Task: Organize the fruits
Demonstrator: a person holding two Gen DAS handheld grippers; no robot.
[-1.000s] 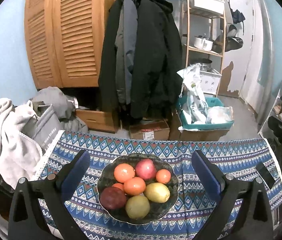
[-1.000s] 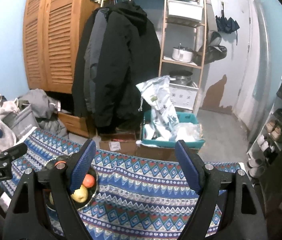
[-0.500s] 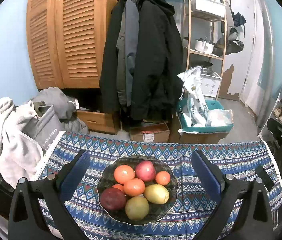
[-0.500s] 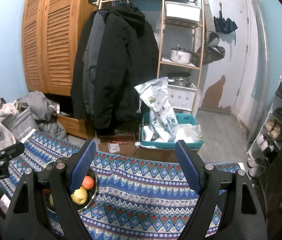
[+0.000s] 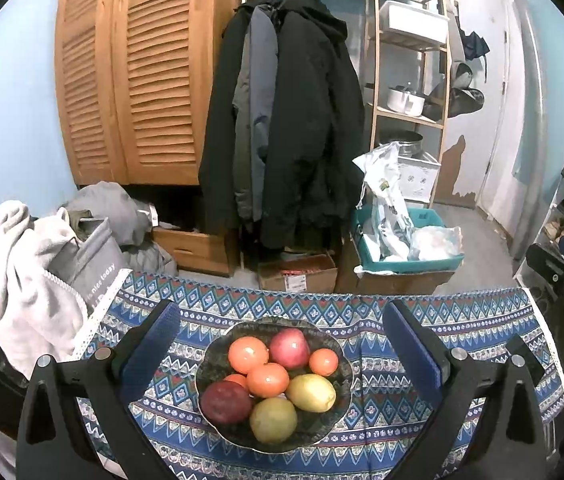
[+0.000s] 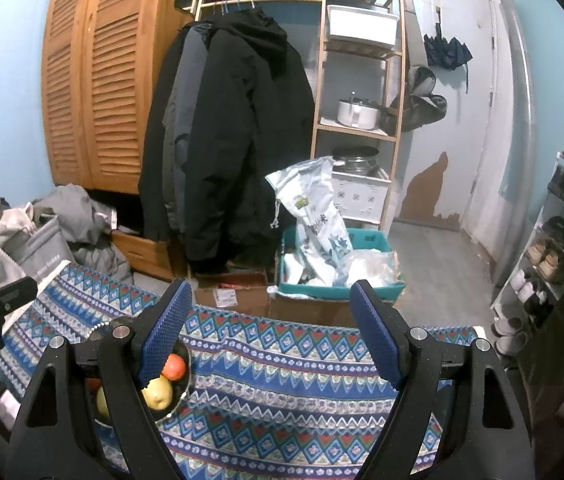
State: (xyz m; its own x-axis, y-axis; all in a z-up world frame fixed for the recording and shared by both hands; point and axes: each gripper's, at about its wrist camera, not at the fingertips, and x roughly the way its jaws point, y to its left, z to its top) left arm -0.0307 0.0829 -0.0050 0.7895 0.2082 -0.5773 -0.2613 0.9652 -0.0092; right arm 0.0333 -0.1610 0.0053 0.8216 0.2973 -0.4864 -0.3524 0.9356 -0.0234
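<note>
- We are holding the left gripper above the bowl, its blue-padded fingers standing wide apart with nothing between them.
- We are seeing the bowl sitting on the tabletop, which is wearing a blue patterned cloth.
- Fruits are filling the bowl: a red apple at the back, an orange to its left and a small orange to its right.
- Another orange is lying in the middle, touching a dark red fruit on its left and a yellow fruit on its right.
- A second yellow fruit is resting at the front of the bowl, just beside the other one.
- We are holding the right gripper over bare cloth, well to the right of the bowl, its fingers also spread wide and gripping nothing.
- In the right wrist view the bowl is peeking out behind the gripper's left finger, showing only a yellow fruit and an orange one.
- Part of the left gripper is showing at the left edge of that view.
- Beyond the tabletop, dark coats are hanging beside louvred wooden doors, and a teal bin is sitting on the floor.
- Grey clothes are lying heaped at the tabletop's left end.
</note>
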